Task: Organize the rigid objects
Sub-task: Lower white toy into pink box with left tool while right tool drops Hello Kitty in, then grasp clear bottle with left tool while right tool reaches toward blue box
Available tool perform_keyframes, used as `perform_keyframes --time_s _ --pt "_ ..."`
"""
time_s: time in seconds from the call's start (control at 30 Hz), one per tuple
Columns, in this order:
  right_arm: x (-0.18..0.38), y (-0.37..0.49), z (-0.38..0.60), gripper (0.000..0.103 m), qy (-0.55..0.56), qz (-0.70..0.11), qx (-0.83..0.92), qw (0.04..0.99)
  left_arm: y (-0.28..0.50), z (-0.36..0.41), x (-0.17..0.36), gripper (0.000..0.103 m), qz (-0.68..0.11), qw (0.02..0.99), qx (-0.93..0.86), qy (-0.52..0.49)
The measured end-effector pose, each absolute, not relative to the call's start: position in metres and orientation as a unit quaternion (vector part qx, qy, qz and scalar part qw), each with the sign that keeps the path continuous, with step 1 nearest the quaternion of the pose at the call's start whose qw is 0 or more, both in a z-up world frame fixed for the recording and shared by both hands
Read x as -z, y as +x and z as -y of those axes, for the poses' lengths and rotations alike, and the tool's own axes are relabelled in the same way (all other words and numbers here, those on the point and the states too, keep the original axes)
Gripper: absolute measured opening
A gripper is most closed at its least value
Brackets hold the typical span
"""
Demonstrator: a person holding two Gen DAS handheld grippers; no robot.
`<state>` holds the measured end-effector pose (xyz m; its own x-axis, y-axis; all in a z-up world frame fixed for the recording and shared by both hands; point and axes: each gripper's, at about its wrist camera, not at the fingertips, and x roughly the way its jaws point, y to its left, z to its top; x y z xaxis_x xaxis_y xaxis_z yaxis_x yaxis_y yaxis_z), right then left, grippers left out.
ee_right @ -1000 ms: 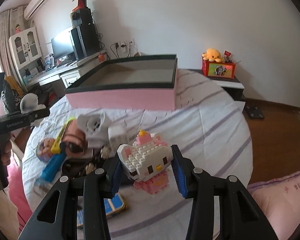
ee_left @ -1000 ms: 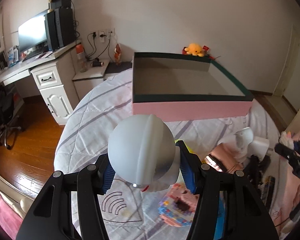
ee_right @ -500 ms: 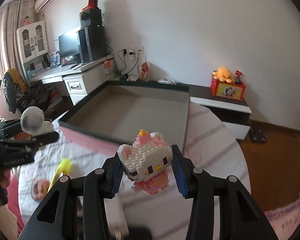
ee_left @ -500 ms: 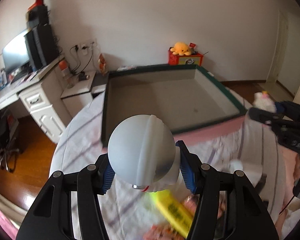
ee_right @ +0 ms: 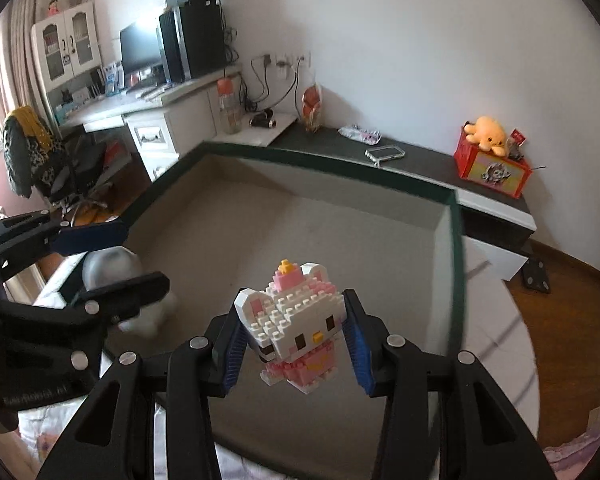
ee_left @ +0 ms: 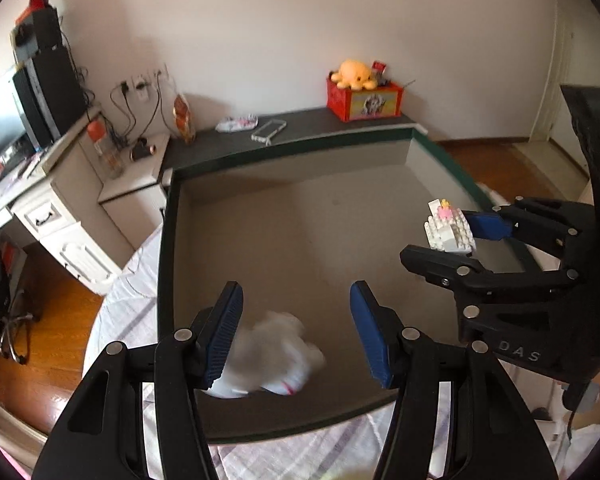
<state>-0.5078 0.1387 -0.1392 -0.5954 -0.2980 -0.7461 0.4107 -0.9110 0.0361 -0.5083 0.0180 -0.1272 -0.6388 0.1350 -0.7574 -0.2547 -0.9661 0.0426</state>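
Over the box (ee_left: 168, 248), the left tool (ee_left: 296, 330) gapes, released, above the blurred white toy (ee_left: 272, 360). The right tool (ee_right: 292, 344) grips the brick cat (ee_right: 290, 322).

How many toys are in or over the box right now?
2. A blurred white toy low inside the box, below the left gripper's open fingers; a block cat clamped in the right gripper above the box. Nothing else shows inside.

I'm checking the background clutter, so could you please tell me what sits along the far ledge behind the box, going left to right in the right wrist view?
Orange-capped bottle → binoculars → orange ornament → small wrapped packet → phone → red box with the plush octopus on top.
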Motion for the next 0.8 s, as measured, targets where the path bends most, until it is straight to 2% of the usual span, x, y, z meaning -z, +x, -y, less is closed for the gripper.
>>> perform_keyframes --time_s 0.1,0.13,0.17,0.27,0.33,0.43,0.53,0.67,0.7,0.8 --pt "0.148 -0.511 -0.139 0.047 0.409 -0.056 0.887 0.206 -0.502 -0.009 0.135 0.064 -0.060 0.105 -0.902 -0.415" --pt "0.149 -0.512 -0.140 0.049 0.413 -0.053 0.886 0.204 -0.499 -0.006 0.135 0.075 -0.052 0.107 -0.902 -0.415" --pt "0.149 -0.510 -0.140 0.057 0.414 -0.051 0.886 0.202 -0.494 -0.001 0.133 0.083 -0.046 0.100 -0.905 -0.410" --pt "0.145 -0.503 -0.145 0.079 0.407 -0.045 0.891 0.198 -0.478 0.009 0.127 0.089 -0.049 0.077 -0.915 -0.393" --pt "0.138 -0.495 -0.147 0.080 0.399 -0.046 0.895 0.193 -0.464 0.017 0.122 0.094 -0.045 0.071 -0.918 -0.388" --pt "0.122 -0.477 -0.154 0.081 0.381 -0.041 0.904 0.187 -0.439 0.028 0.114 0.094 -0.029 0.066 -0.921 -0.383" --pt "0.105 -0.447 -0.166 0.084 0.352 -0.031 0.918 0.180 -0.407 0.037 0.105 0.101 -0.010 0.057 -0.929 -0.364" --pt "0.089 -0.405 -0.176 0.094 0.308 -0.032 0.933 0.183 -0.365 0.049 0.100 0.102 0.010 0.058 -0.933 -0.355" --pt "0.087 -0.393 -0.178 0.103 0.298 -0.032 0.936 0.183 -0.354 0.051 0.099 0.103 0.016 0.057 -0.934 -0.352" --pt "0.082 -0.367 -0.185 0.103 0.282 -0.019 0.941 0.186 -0.326 0.050 0.098 0.103 0.015 0.050 -0.936 -0.349"
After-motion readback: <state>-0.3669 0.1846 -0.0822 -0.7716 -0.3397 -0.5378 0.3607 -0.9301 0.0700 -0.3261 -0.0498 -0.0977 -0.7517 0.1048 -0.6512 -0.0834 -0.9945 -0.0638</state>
